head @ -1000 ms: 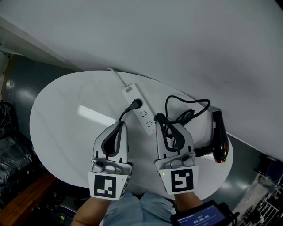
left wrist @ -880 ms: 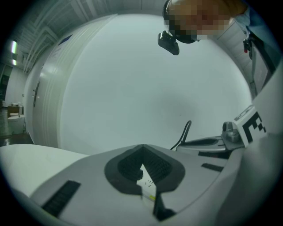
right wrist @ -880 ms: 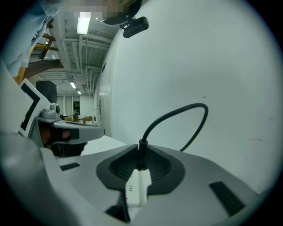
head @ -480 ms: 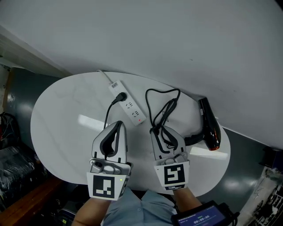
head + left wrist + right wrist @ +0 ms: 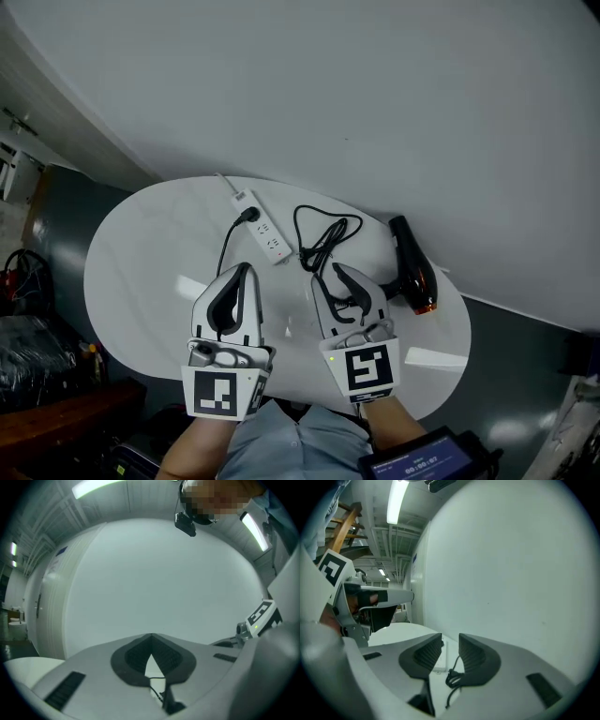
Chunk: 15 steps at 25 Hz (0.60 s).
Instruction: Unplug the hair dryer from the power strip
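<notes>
We are holding both tools low over the near part of the white table [image 5: 141, 272]. The left tool [image 5: 244, 272] is sitting closed, tips touching, with nothing clearly pinched; only a thin black lead [image 5: 225, 251] is showing through the gap behind its tips. The right tool [image 5: 328, 275] is opening, its jaws wide and its pads touching nothing, with the coiled cord [image 5: 323, 234] lying just ahead of and below them. The power strip [image 5: 262, 232] is lying toward the far side of the table with a black plug [image 5: 248, 215] sitting in it near its far end. The hair dryer [image 5: 412, 272] is lying on its side well to the right. We are not managing to trace whether that lead joins the coiled cord. We are judging the plug to be small, rigid and held in by friction, so we are favouring a grip across its hard body, not on the limp lead, which would flex and strain. The strip is looking light and apt to slide or lift, so we are expecting to pin it with one tool while pulling straight out with the other.
</notes>
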{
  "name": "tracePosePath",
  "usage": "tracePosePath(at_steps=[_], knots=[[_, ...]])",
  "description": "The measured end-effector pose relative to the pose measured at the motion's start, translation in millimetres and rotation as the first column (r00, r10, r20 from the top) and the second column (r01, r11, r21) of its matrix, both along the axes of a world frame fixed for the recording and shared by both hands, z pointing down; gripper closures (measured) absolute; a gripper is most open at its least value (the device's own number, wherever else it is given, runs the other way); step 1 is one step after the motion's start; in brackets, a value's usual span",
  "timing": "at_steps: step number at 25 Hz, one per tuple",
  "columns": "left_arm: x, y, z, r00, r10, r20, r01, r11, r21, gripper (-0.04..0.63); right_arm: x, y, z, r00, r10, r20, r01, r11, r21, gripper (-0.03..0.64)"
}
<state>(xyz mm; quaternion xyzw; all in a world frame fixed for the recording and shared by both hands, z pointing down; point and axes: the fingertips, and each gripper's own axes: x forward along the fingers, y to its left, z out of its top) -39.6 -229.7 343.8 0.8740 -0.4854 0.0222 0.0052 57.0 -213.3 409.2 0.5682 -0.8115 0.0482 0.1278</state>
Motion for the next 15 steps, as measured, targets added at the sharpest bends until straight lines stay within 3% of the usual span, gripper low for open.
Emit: tracePosePath(at_steps=[4,9,15], knots=[[-8,5,-55,0.998,-0.054,-0.020,0.055,0.993,0.104,0.597,-9,-12,-73,0.995,-0.044,0.085,0.030,0.987,0.160,0.522],[-20,22,-105,0.997,-0.078,-0.028,0.082,0.980,0.182,0.597,-15,1,-134,0.993,-0.051,0.110,0.027,0.978,0.206,0.595],[-33,35,-121,0.998,-0.052,-0.036,0.059,0.972,0.227,0.597,-36,14,-154,0.994,-0.047,0.096,0.019,0.962,0.274,0.614]])
